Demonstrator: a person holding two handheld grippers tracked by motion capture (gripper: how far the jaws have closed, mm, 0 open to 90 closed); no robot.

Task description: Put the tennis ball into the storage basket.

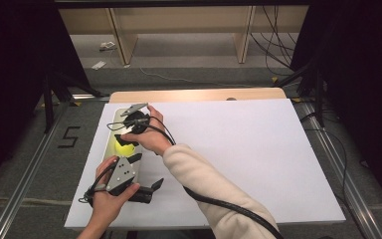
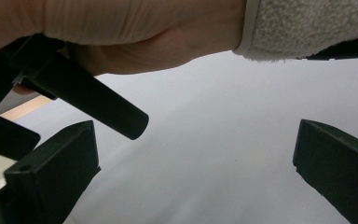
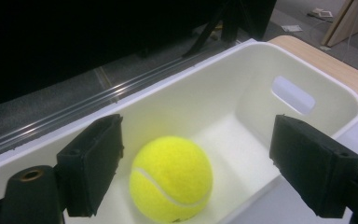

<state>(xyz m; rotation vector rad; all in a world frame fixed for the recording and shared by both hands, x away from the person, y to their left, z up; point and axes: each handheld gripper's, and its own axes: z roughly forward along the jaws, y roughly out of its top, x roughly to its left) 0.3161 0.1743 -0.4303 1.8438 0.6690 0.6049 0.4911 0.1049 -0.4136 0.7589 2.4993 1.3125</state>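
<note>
White table point(image 1: 238, 149); fuzzy round ball point(image 3: 171, 178) in smooth bin point(image 3: 242, 88).

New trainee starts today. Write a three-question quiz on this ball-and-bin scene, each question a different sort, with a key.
1. True or false: the tennis ball lies inside the white bin.
2. Multiple choice: the right gripper is A) shut on the ball, B) open above the ball, C) resting flat on the table.
3. Fill in: the left gripper holds its jaws ____ over the white table.

Key: 1 true; 2 B; 3 open.
</note>
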